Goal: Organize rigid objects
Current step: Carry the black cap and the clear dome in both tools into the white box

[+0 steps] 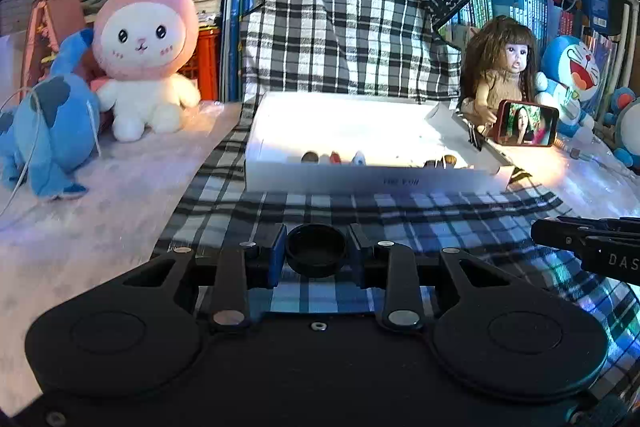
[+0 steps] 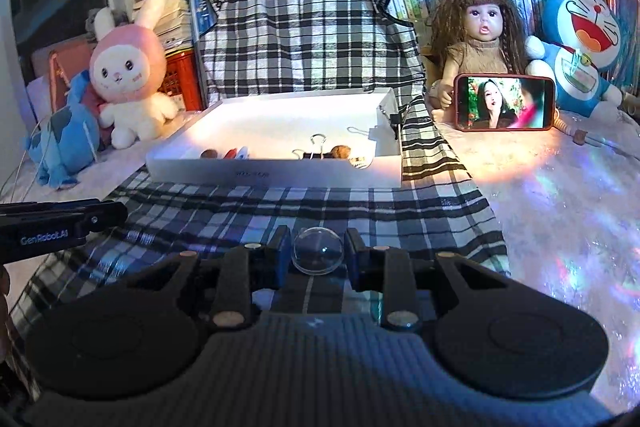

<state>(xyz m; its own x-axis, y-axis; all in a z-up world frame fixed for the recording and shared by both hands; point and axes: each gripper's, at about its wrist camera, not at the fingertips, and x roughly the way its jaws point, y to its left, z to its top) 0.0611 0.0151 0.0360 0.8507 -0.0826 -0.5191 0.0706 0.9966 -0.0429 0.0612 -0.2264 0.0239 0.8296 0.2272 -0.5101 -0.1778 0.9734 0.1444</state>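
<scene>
The left tongs are clenched on a black round cap, which sits squarely between the 2 blue-padded fingertips with both pads pressed against its sides. The cap's open hollow faces up and toward the camera, just above the checkered cloth. The right tongs grasp a clear dome-shaped piece in the same way, pinched between their 2 pads, rounded side up.

Both tongs point level and forward toward the white tray, which rests on the cloth a little ahead of them on the counter. They hang side by side: the right tongs' tip shows at the right edge of the left wrist view, and the left tongs' tip at the left edge of the right wrist view.

In the tray lie a binder clip, a walnut-like brown piece and several small coloured items near its front wall.
</scene>
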